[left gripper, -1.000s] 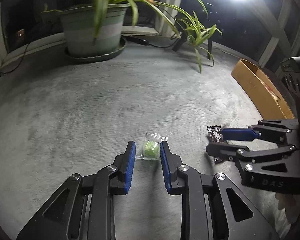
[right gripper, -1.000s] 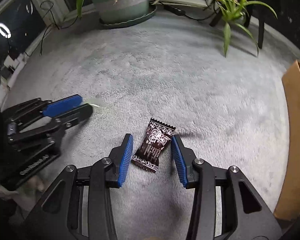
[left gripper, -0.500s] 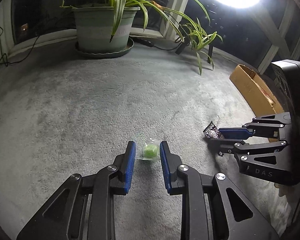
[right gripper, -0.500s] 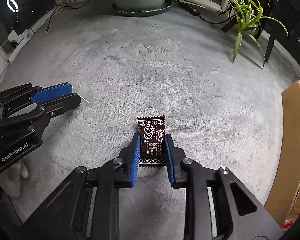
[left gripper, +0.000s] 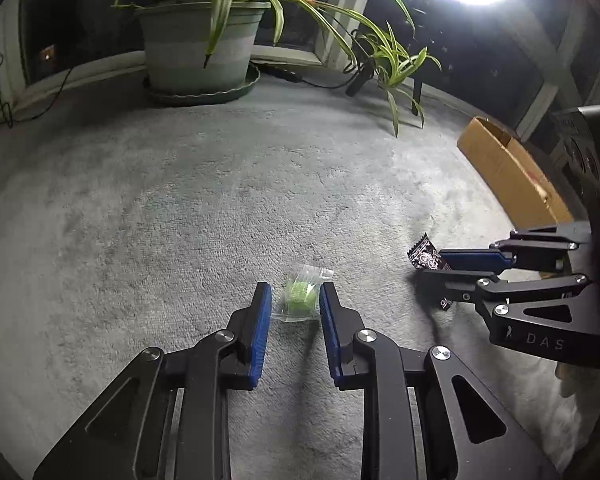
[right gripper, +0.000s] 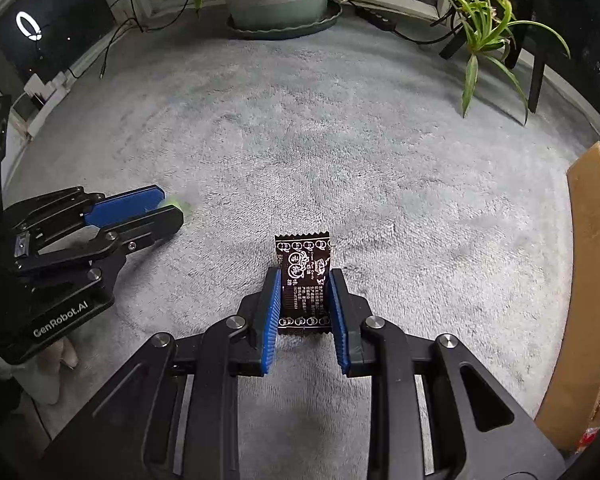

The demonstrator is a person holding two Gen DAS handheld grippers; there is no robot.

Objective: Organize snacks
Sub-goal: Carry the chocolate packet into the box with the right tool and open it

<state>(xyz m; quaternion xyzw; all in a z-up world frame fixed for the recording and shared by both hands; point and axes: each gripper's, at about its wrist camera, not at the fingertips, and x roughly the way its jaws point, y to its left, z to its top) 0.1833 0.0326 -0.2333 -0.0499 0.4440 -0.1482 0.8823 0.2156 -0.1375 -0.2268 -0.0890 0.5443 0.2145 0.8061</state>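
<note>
A green candy in a clear wrapper [left gripper: 299, 296] sits between the blue pads of my left gripper [left gripper: 294, 288], which is shut on it just above the grey carpet. A dark brown snack packet with white print [right gripper: 303, 254] stands upright between the pads of my right gripper [right gripper: 305, 276], which is shut on its lower half. In the left wrist view the right gripper [left gripper: 430, 267] is at the right with the packet [left gripper: 422, 254] poking out of its tips. The right wrist view shows the left gripper [right gripper: 172, 204] at the left, with the green candy [right gripper: 179, 203] at its tips.
An open cardboard box [left gripper: 508, 176] lies at the right edge of the carpet [right gripper: 340, 140], also seen as the box [right gripper: 592, 280] beside my right gripper. A large potted plant [left gripper: 198, 48], a smaller leafy plant [left gripper: 392, 68] and cables line the far window wall.
The right jaws closed from wide apart onto the dark packet, which turned from slanted to straight between the pads. The left gripper kept its hold on the green candy.
</note>
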